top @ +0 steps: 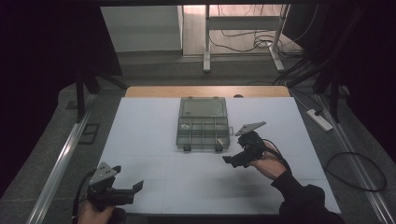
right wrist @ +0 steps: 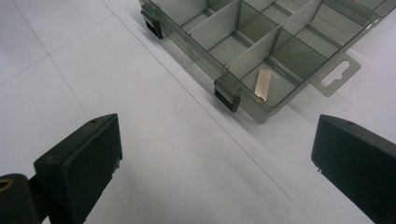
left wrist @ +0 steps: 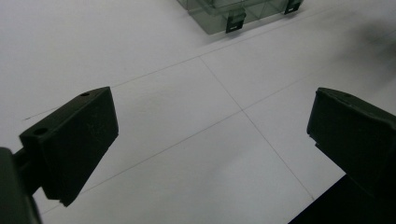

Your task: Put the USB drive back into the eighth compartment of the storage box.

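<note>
High view placed the left tool [top: 135,189] nearest, at the front left corner of the white surface [top: 154,140], jaws spread with nothing between them and well apart from everything else. Farther in and to the right, the right tool [top: 229,160] hovered just beside the front right corner of the clear compartment box [top: 203,133], its jaws released wide and empty. Right gripper view looked past those jaws to that corner, where a small pale strip [right wrist: 263,85] leaned inside the corner compartment, near one of the box's dark latches [right wrist: 227,99]. Beyond the tray, the box's lid [top: 204,107] lay open toward the far edge. Judged from this, the strip looked settled in its cell, so the step in hand was likely clearing away. Doing it well would mean lifting the right tool straight off without clipping the rim or latch, then closing the lid squarely
</note>
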